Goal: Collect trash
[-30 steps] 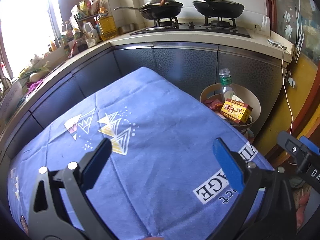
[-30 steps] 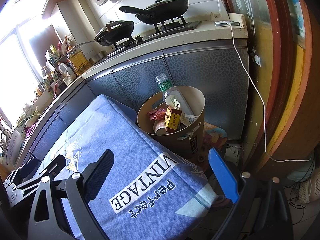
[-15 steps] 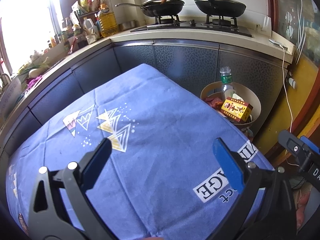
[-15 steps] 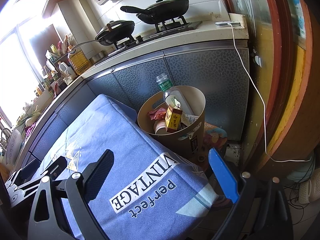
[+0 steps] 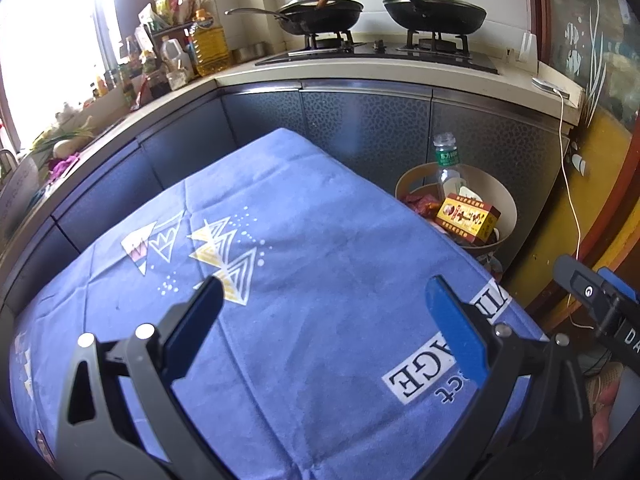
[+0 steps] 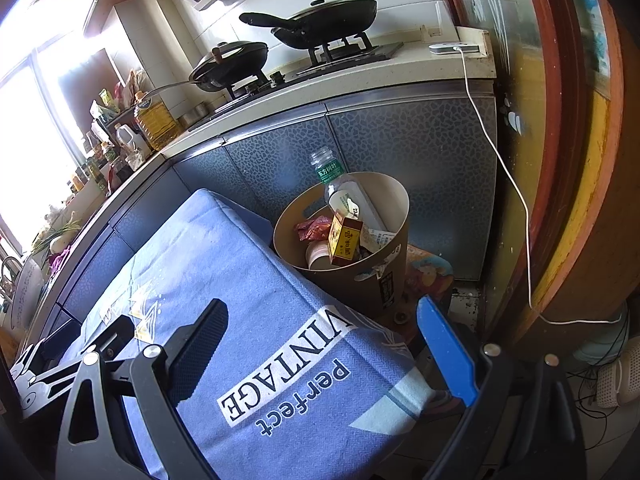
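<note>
Kitchen cabinets back a blue tablecloth, and little has changed since a second ago. At two o'clock, the trash bin holds a plastic bottle, yellow carton, red wrapper. Left gripper and right gripper hover released, empty.

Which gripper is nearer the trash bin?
Right. The right gripper hangs open over the table corner just in front of the trash bin. The left gripper, also open, sits over the blue tablecloth, with the bin beyond the table's right edge.
</note>
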{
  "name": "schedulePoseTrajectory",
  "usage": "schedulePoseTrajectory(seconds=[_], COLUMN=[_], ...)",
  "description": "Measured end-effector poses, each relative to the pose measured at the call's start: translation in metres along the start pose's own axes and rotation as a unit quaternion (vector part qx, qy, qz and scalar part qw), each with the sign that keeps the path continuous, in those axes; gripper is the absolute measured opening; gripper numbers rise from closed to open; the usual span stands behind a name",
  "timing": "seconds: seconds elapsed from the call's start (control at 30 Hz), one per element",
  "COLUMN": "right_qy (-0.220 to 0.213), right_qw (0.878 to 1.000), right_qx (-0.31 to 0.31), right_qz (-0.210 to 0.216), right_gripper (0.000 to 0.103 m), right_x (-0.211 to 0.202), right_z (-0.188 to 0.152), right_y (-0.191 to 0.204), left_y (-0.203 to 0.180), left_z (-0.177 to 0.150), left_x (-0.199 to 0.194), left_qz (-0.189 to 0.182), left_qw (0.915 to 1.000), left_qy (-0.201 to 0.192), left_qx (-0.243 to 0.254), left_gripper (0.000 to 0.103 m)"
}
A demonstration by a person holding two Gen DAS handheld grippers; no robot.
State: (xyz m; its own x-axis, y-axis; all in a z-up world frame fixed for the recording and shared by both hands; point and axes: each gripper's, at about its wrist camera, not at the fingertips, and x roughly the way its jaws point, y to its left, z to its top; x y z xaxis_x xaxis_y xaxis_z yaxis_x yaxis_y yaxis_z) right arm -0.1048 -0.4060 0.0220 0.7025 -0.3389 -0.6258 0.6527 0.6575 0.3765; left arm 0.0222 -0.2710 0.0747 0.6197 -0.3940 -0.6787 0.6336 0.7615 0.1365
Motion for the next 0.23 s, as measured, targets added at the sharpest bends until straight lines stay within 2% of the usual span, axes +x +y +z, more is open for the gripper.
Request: schedulePoseTrajectory(seconds=[0.23], right_qy=[0.0], right_qw=[1.0], right_qx=[-0.002], right_qz=[0.002], right_gripper=[0.093], right_x=[-0.001], right_z=[0.0034], right_y=[-0.0004], left_y=[0.0012], left_z=[0.001], left_x=[0.0006], left_qz=[-0.003], left_qw=[1.0], left_qy=[0.005], left_qx=[-0.008], left_gripper=[0.097])
